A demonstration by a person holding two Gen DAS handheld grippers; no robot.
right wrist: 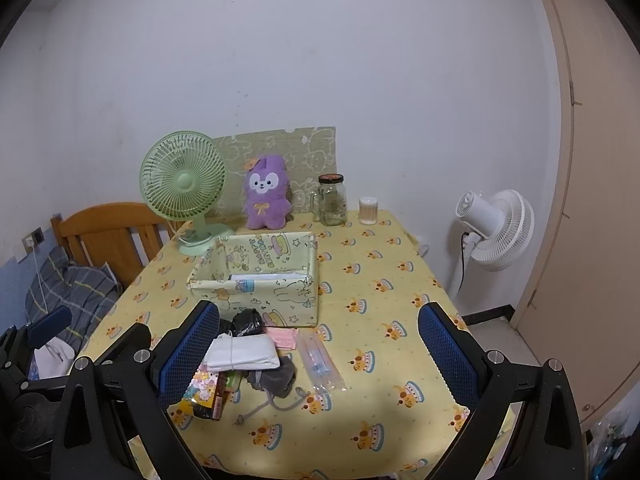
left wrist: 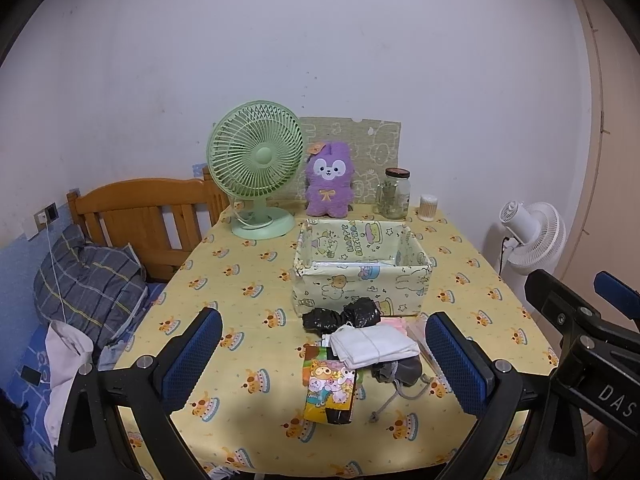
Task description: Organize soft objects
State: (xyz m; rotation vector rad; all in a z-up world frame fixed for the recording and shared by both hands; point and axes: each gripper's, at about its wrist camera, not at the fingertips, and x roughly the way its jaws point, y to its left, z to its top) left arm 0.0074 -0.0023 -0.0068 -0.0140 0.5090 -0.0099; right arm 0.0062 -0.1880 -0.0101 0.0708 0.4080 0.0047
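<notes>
both your left gripper [left wrist: 322, 356] and right gripper [right wrist: 318, 354] hang wide, empty. the white folded cloth [left wrist: 374, 345] before the fabric box [left wrist: 362, 268] looks light and floppy; pinch its tied middle.

Behind your work area stood a green desk fan [left wrist: 256, 168], a glass jar [left wrist: 394, 194] beside a small cotton-swab tub [left wrist: 428, 208], a white floor fan [right wrist: 496, 230], and a wooden headboard [left wrist: 140, 216] at the table's left.
</notes>
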